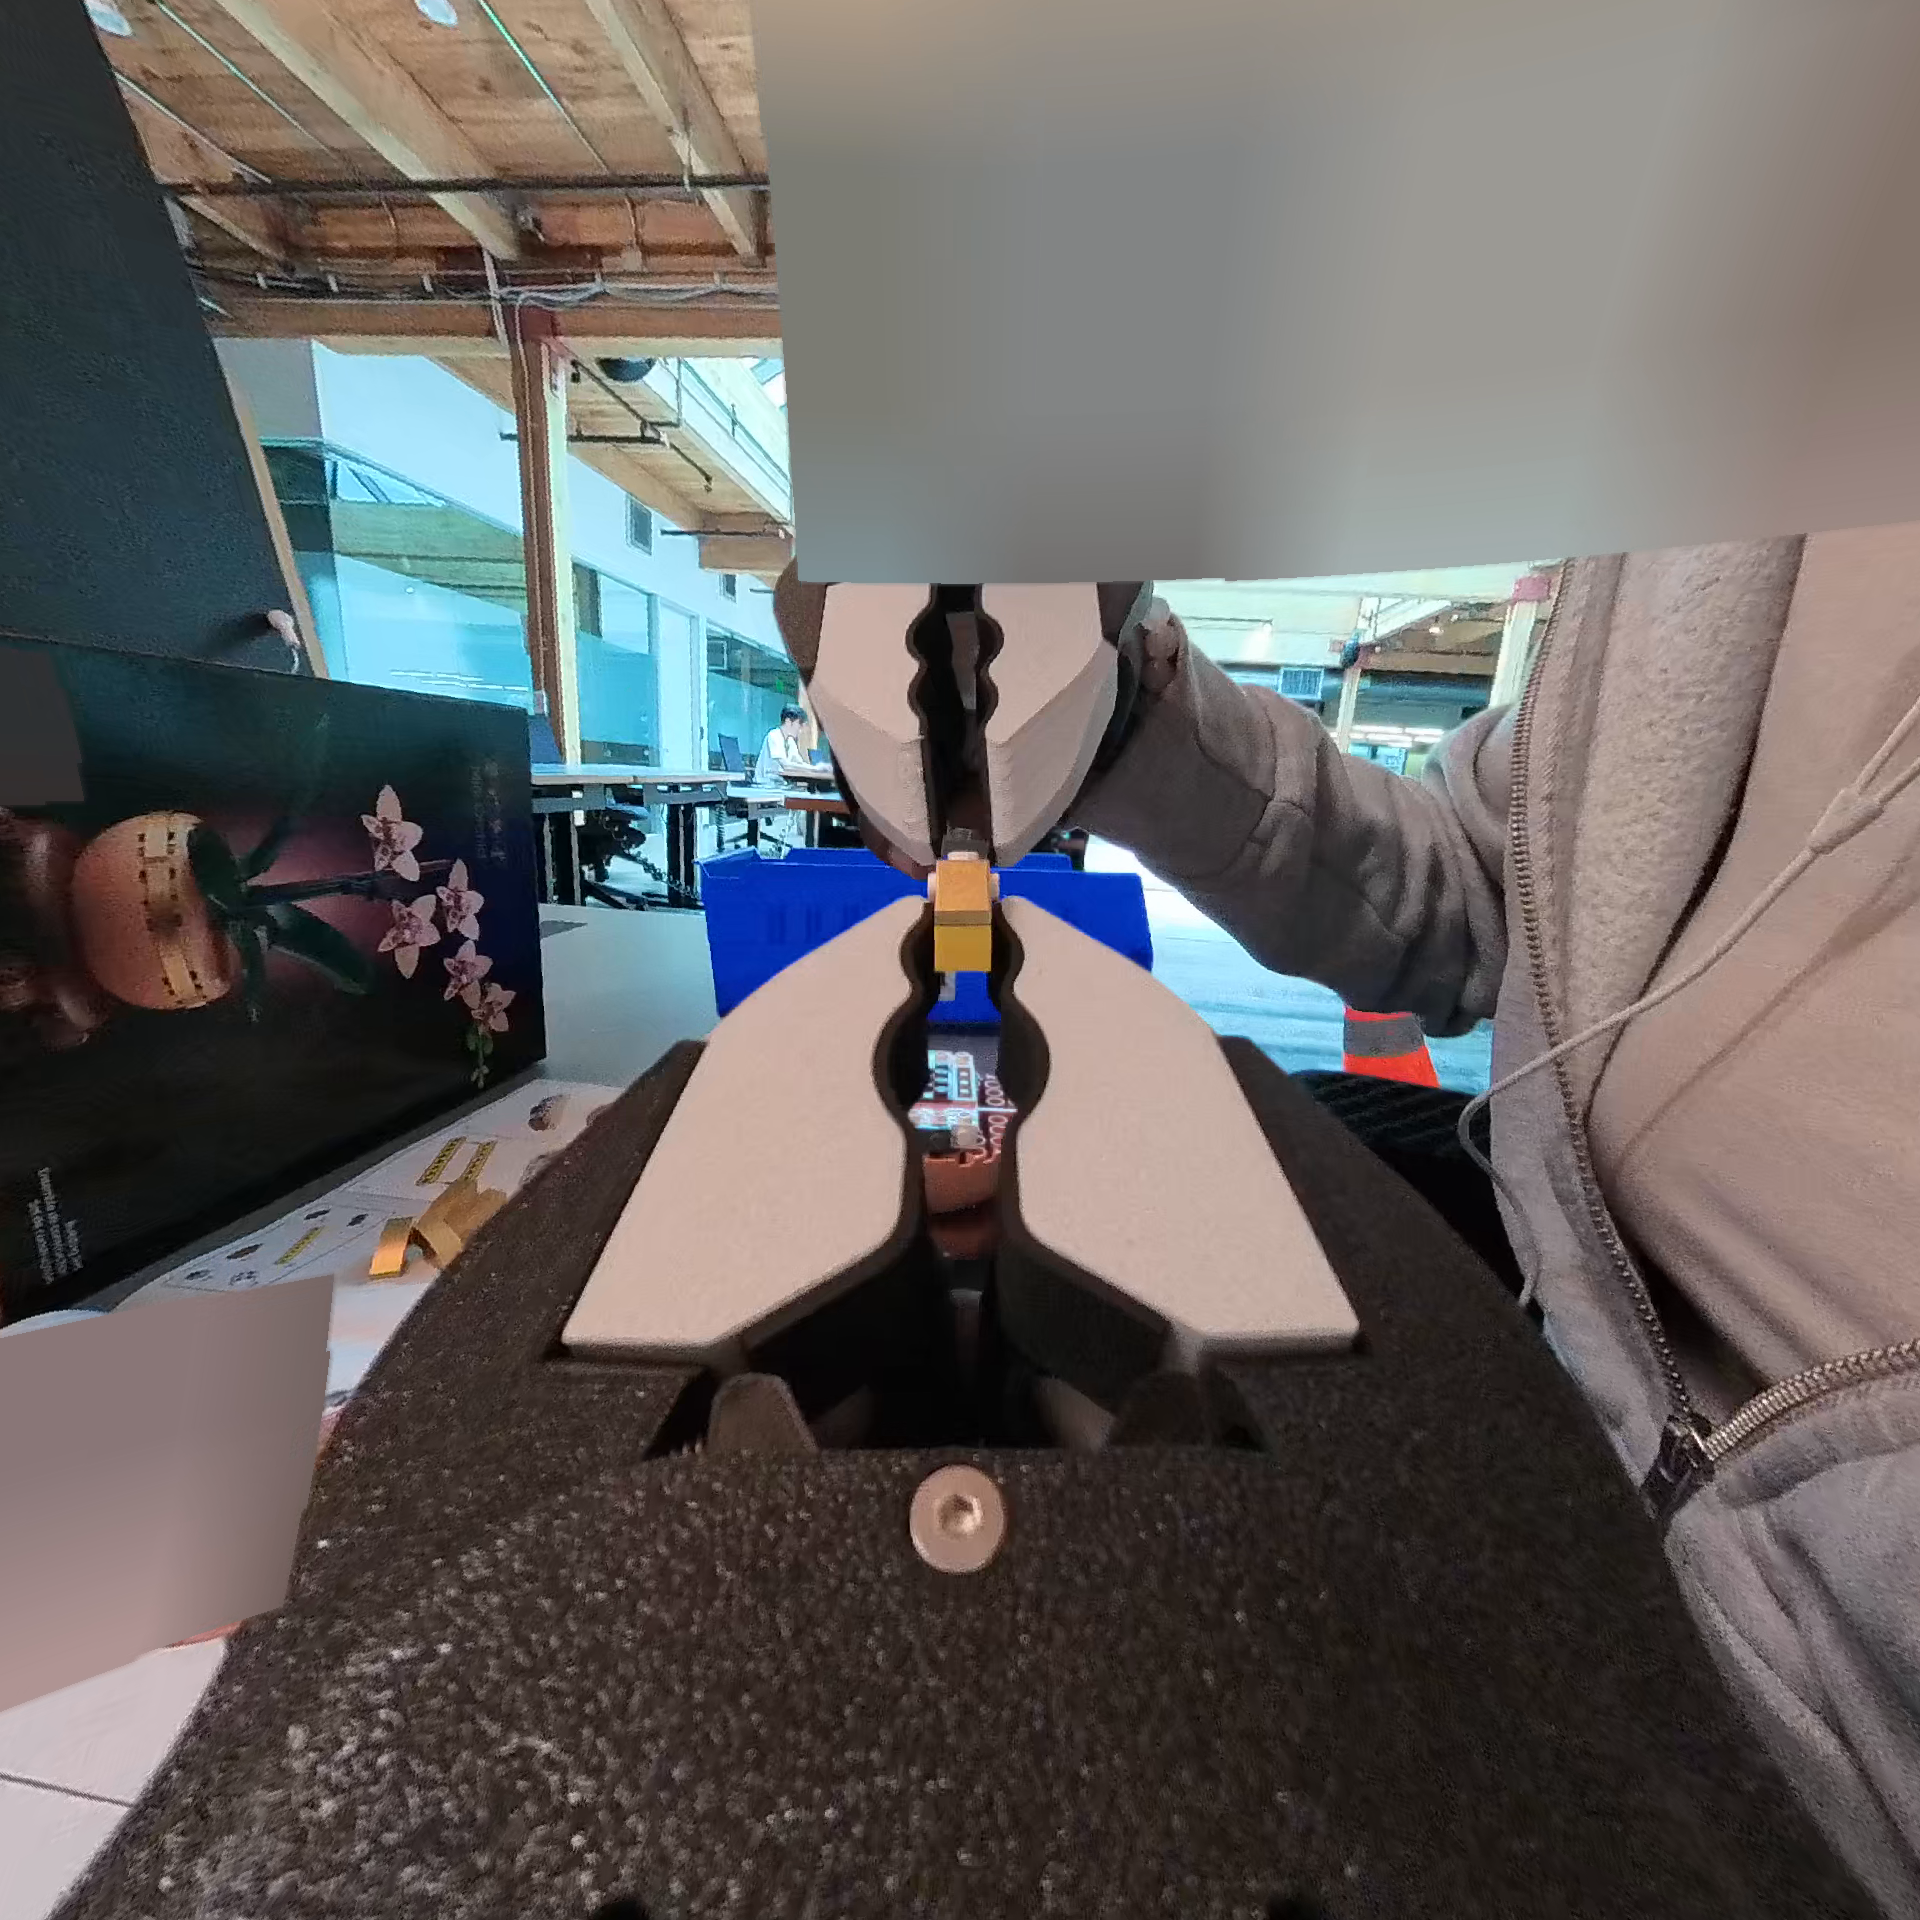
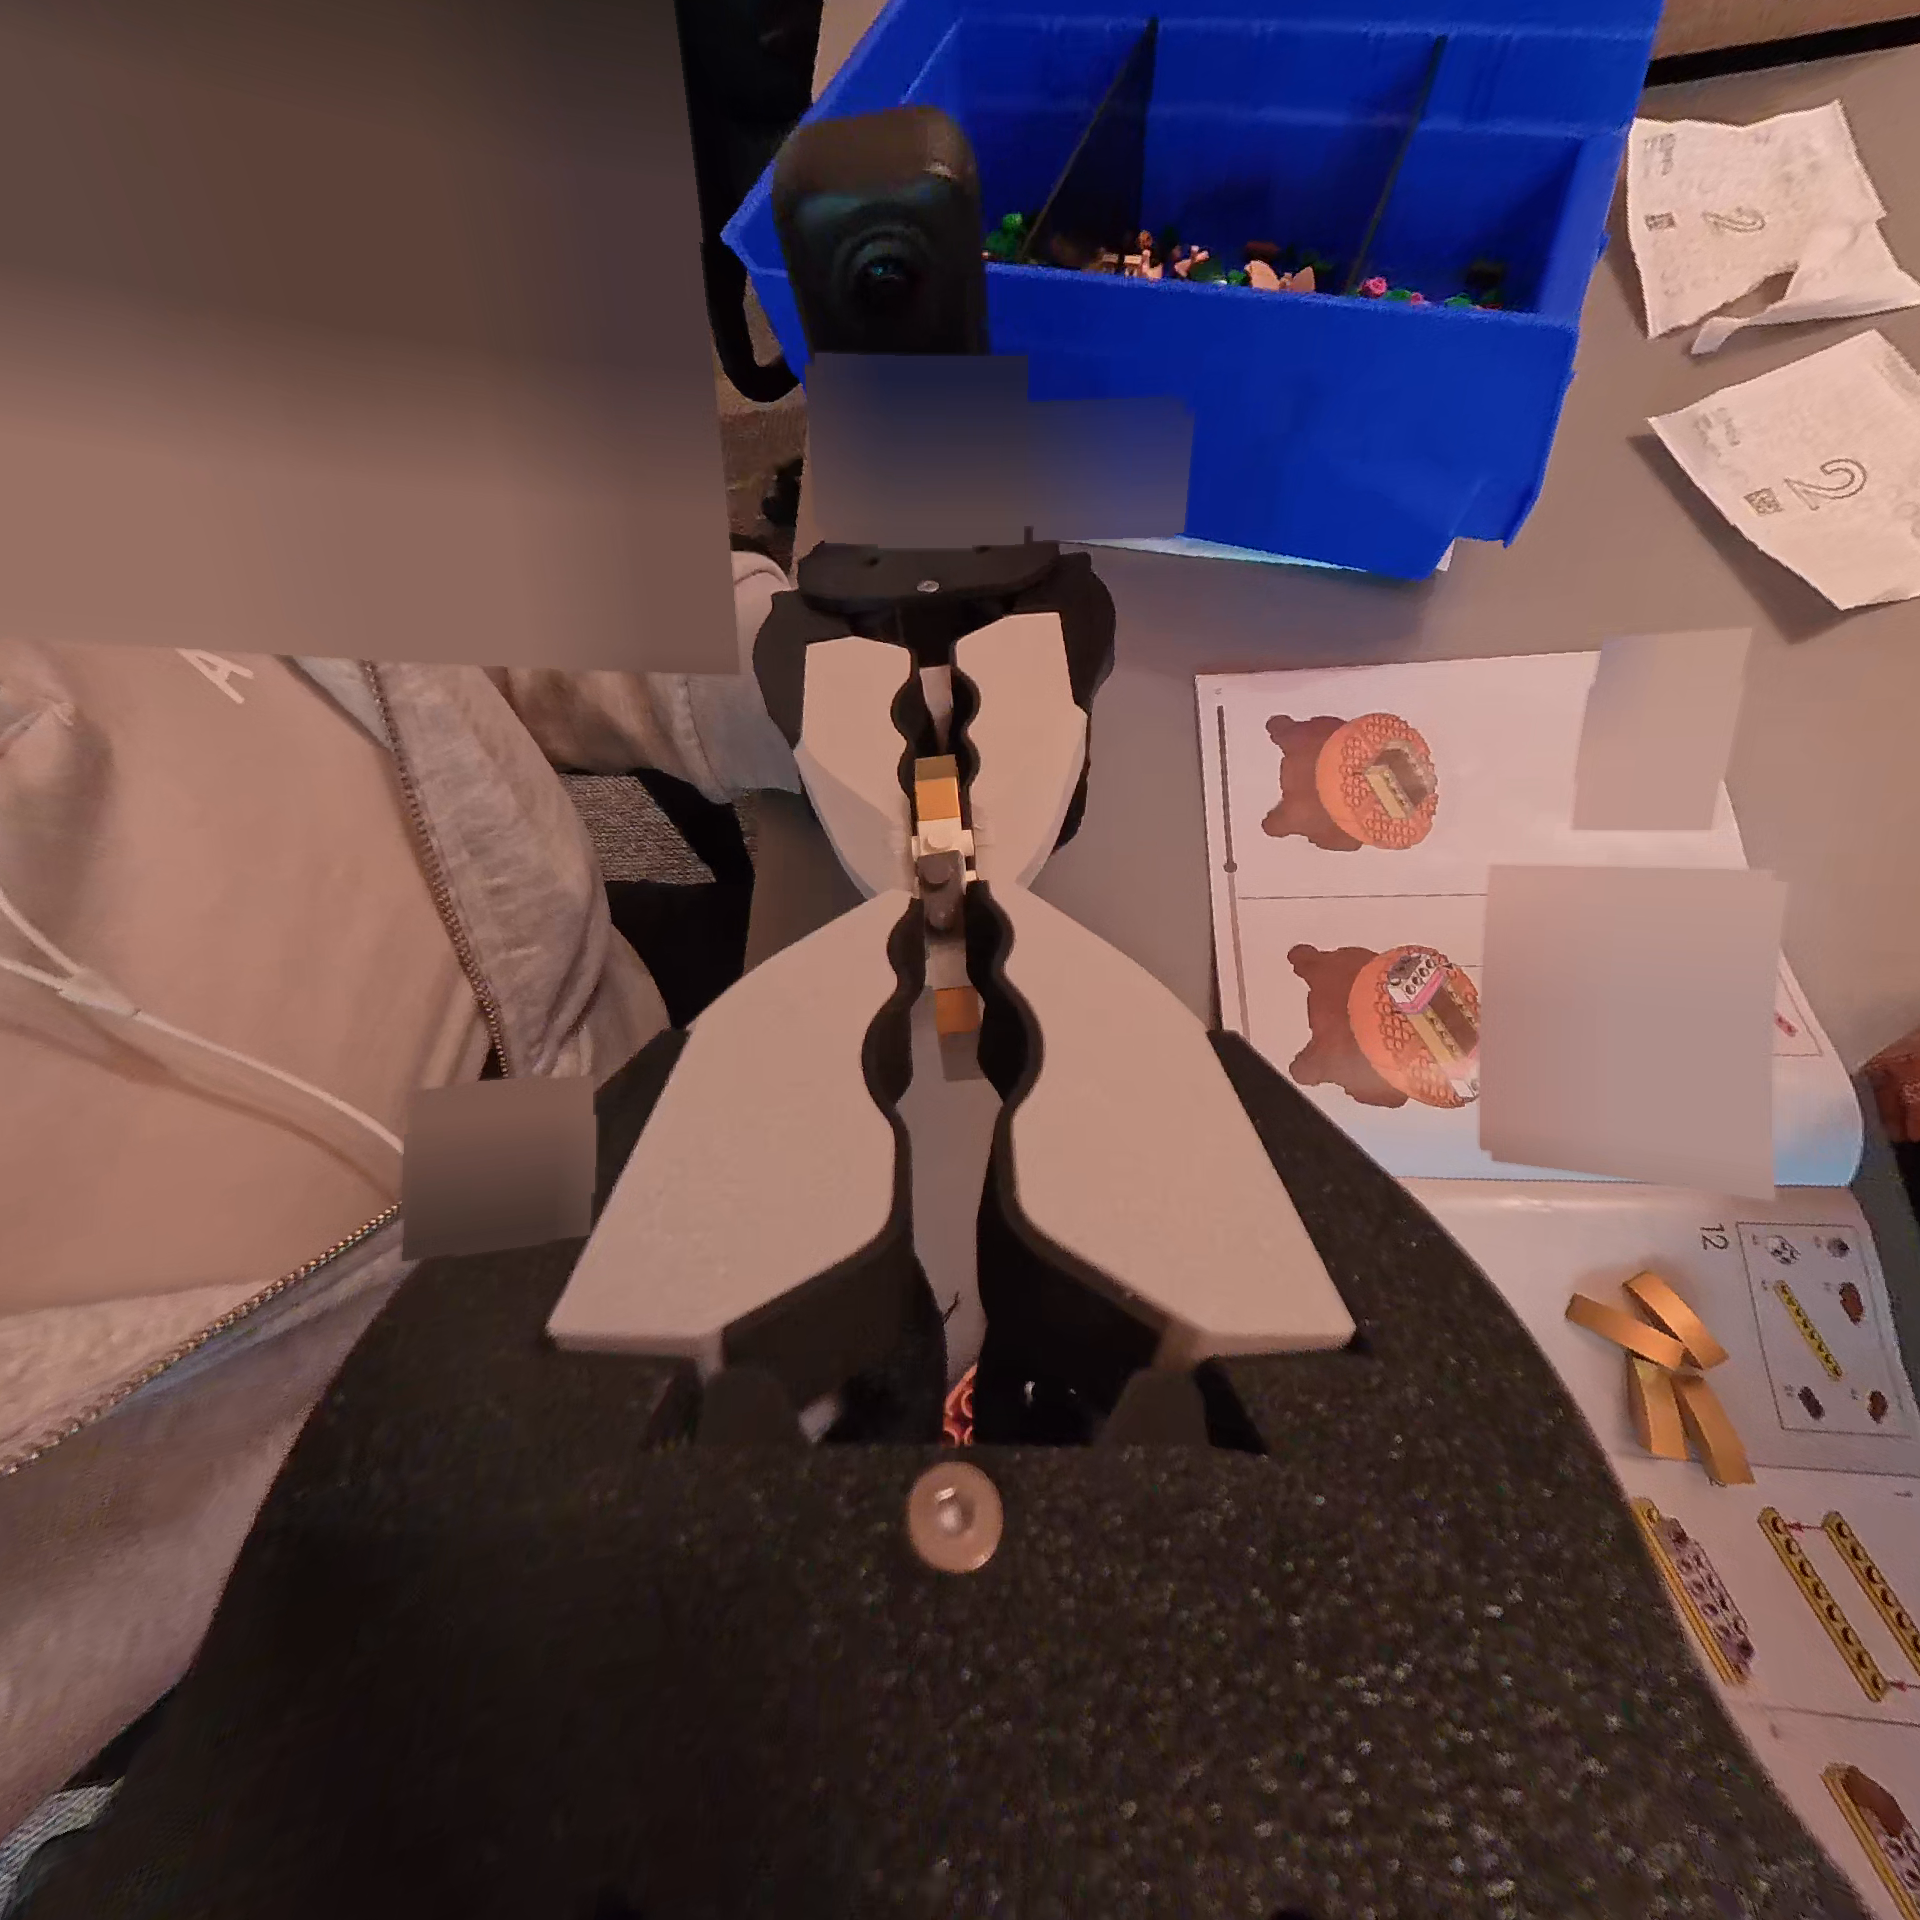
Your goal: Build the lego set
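Left hand-held gripper [image 1: 961,940] pinching a small gold lego piece [image 1: 960,914] at its tips, jaws pressed onto it; right hand-held gripper [image 1: 954,842] meets it tip to tip from the opposite side, coming down from above in the left wrist view.

In the right wrist view the right hand-held gripper [image 2: 943,914] is clamped on a narrow grey and gold lego sub-assembly [image 2: 948,997] that runs back between its fingers; the left hand-held gripper [image 2: 940,821] faces it head-on, gold lego piece [image 2: 938,792] in its tips, white and grey bits touching where the two sets of tips meet; cannot tell if the two parts are already joined.

Beyond the left hand-held gripper, a blue parts bin [image 2: 1351,416] with dividers and small mixed pieces inside; right of the right hand-held gripper, open instruction booklet [image 2: 1351,1143] flat on the grey surface [image 2: 1455,613]; loose gold curved pieces [image 2: 1662,1361] lie on the booklet, near the right hand-held gripper's body; torn white paper bags [image 2: 1787,488] farther right, beside the bin.

Left of the left hand-held gripper, the dark lego box [image 1: 260,935] with flower picture stands upright; a person in a grey zip hoodie [image 1: 1714,987] right of it, sleeve reaching to the right hand-held gripper.
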`<state>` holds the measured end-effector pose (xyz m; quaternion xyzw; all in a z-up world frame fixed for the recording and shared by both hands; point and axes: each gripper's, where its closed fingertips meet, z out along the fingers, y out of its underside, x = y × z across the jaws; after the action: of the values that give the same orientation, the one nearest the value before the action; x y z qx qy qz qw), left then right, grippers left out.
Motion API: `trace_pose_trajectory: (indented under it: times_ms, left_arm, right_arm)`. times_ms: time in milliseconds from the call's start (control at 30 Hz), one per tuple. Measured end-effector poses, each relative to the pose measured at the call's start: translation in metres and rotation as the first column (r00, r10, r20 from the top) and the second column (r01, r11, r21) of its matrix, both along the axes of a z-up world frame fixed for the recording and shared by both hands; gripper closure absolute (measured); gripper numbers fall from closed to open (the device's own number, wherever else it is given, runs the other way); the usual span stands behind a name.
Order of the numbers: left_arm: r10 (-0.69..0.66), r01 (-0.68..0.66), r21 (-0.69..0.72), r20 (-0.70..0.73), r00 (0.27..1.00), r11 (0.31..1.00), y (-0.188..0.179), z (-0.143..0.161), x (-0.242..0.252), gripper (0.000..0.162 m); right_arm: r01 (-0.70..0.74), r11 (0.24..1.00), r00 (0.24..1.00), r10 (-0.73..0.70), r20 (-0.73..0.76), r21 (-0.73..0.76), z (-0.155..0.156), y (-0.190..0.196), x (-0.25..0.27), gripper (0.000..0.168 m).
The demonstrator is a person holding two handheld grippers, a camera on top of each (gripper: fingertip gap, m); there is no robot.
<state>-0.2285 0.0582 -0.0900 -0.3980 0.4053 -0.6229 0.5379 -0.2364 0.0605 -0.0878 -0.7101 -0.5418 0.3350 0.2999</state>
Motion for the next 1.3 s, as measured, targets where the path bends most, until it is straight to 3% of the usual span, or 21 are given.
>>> trace_pose_trajectory:
  times_ms: [533,800,1300]
  left_arm:
    - [0.034,-0.031,0.241,-0.008,0.999,0.970,-0.017,0.002,-0.006,0.155]
    - [-0.021,0.018,0.124,0.021,1.000,0.992,-0.014,0.005,-0.005,0.155]
    - [-0.035,0.030,0.095,0.049,0.998,0.995,-0.013,0.009,-0.008,0.155]
  right_arm:
    - [-0.117,0.961,0.989,0.090,-0.114,-0.249,-0.003,-0.022,-0.007,0.160]
    - [-0.123,0.962,0.986,0.090,-0.142,-0.245,0.004,-0.017,-0.007,0.160]
    - [-0.140,0.959,0.983,0.106,-0.147,-0.245,0.007,-0.015,-0.010,0.158]
